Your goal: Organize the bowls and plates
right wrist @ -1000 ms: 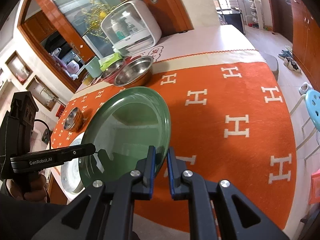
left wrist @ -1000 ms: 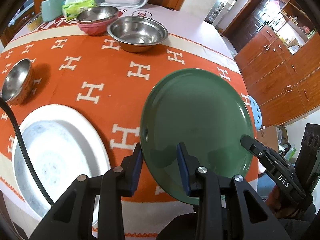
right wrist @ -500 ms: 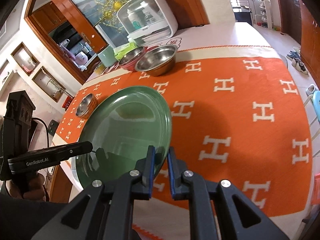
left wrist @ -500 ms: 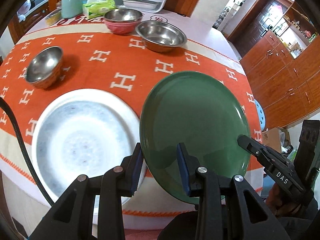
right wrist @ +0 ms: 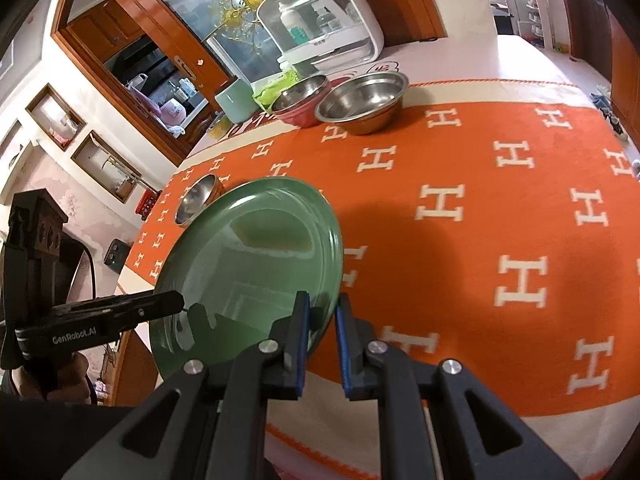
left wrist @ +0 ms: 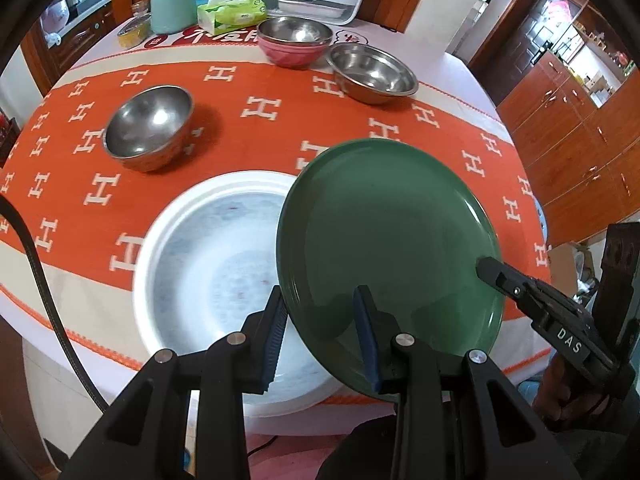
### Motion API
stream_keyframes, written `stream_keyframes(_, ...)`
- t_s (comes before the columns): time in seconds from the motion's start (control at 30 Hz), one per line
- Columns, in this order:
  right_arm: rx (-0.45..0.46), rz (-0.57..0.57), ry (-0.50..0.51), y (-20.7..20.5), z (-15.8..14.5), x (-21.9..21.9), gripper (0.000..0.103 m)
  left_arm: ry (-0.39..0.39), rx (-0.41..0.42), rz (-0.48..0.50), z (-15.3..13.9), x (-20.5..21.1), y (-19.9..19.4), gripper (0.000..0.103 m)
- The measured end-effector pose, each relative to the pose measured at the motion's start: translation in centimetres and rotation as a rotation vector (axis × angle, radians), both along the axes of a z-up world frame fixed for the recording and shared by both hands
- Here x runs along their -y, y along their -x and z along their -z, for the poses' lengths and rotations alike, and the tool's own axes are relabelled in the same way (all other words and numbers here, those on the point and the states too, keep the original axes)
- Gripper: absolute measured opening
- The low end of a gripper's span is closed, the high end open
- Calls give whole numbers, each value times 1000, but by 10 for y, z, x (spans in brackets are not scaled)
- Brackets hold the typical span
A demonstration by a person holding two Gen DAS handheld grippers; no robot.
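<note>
The green plate [left wrist: 388, 240] is held tilted above the surface [right wrist: 500, 184], its rim pinched by the right hand-held gripper [right wrist: 322, 316] and bracketed by the spread left hand-held gripper [left wrist: 320, 316]. It is judged not yet stacked on the white plate [left wrist: 208, 248] below. Three steel bowls [left wrist: 148, 128] and a pink bowl [left wrist: 292, 54] remain scattered, none obstructing.
</note>
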State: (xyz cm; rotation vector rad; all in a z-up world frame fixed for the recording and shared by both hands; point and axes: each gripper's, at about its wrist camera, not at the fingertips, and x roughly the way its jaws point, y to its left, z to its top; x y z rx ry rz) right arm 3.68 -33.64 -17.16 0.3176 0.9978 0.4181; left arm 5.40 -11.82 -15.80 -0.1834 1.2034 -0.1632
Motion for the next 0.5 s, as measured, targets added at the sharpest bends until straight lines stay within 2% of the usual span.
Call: stream_keyframes(0.5,-54,61,-20,2,17,-58,12,-46,-72,76,15,-60,-7,31)
